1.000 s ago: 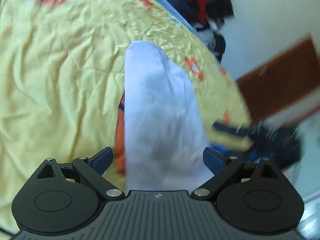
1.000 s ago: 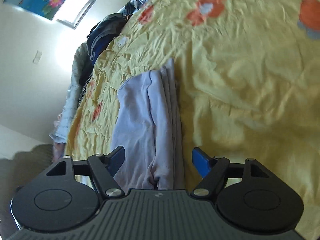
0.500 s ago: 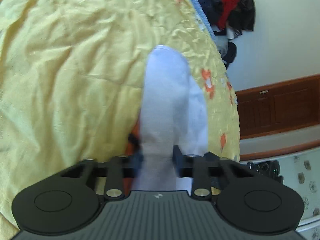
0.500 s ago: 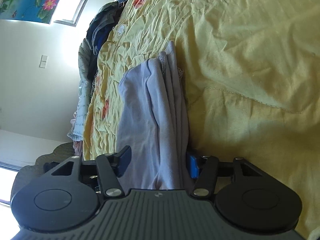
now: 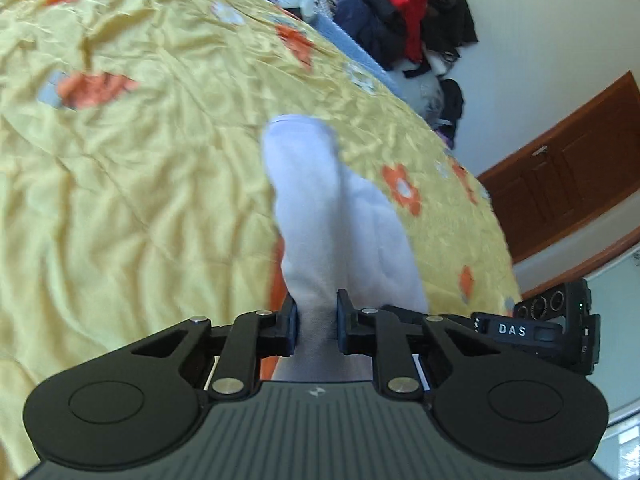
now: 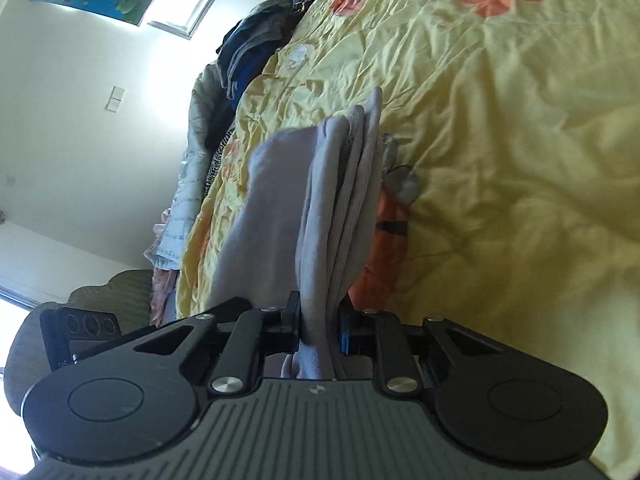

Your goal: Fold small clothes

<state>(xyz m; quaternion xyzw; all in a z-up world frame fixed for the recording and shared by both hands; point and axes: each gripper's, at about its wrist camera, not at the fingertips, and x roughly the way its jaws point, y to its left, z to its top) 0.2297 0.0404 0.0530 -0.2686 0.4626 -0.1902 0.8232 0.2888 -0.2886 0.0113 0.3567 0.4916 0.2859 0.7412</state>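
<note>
Pale garment [image 5: 320, 216] at frame centre on the yellow bedspread [image 5: 120, 200] is pinched by the closing left gripper [image 5: 317, 326] and right gripper [image 6: 319, 326]; both ends should be lifted evenly and kept taut.

Two grippers showed, the left gripper [image 5: 317, 318] and the right gripper [image 6: 319, 326], each with two fingers. One pale lilac garment [image 5: 320, 208] lay at centre frame on one yellow bedspread [image 5: 140, 180]. One clothes heap [image 5: 400, 20] sat upper right (items uncountable), one door [image 5: 568, 168] at right.
</note>
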